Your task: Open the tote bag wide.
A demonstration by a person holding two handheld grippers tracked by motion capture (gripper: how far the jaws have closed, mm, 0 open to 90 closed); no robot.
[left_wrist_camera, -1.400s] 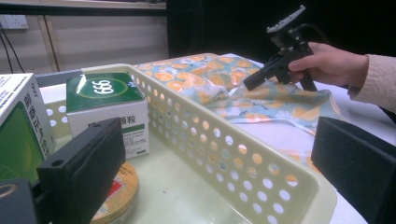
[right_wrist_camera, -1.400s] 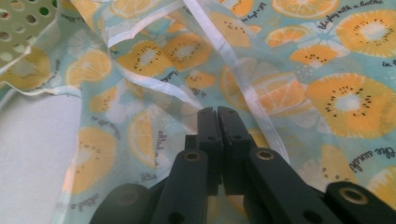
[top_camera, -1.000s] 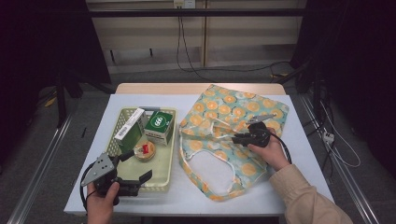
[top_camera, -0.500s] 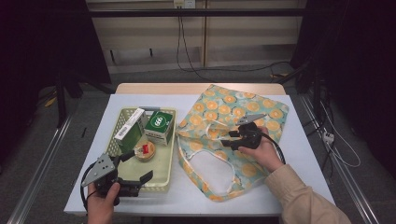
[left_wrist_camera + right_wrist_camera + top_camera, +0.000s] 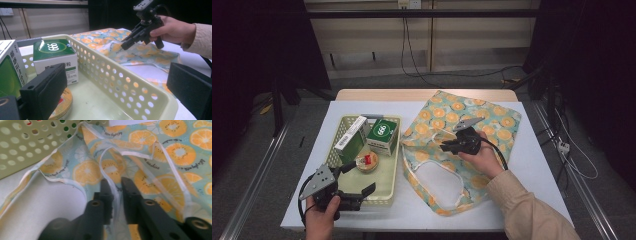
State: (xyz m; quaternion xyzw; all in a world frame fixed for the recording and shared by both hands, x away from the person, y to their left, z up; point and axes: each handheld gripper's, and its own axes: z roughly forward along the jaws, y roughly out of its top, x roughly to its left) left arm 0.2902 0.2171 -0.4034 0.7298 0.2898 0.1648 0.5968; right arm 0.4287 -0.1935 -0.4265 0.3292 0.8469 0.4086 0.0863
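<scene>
The white rectangular table [image 5: 532, 170] carries two main items side by side. On its right half lies the pale blue fabric tote bag printed with orange slices [image 5: 492, 120], mostly flat, with its white-edged handle loop [image 5: 437, 182] spread toward the near edge. To its left, touching the bag's edge, stands the pale green perforated plastic basket [image 5: 389, 172].

The basket is fully loaded: a green-topped white carton [image 5: 382, 135], a long white and green box [image 5: 351, 139] leaning beside it, and a small round tin with a red mark [image 5: 366, 162]. Nothing has gone into the bag; in my judgement the packing itself has not begun, and the work in hand is opening the bag's mouth.

The right gripper [image 5: 446, 146] sits over the bag's left middle. Its jaws have just been closing and now stand nearly together, with the white-trimmed edge of the bag [image 5: 115, 192] pinched between them and a fold of fabric raised.

The left gripper [image 5: 362, 181] waits at the basket's near corner, jaws spread wide, holding nothing.

Remaining: open the bag, transfer all three items.
</scene>
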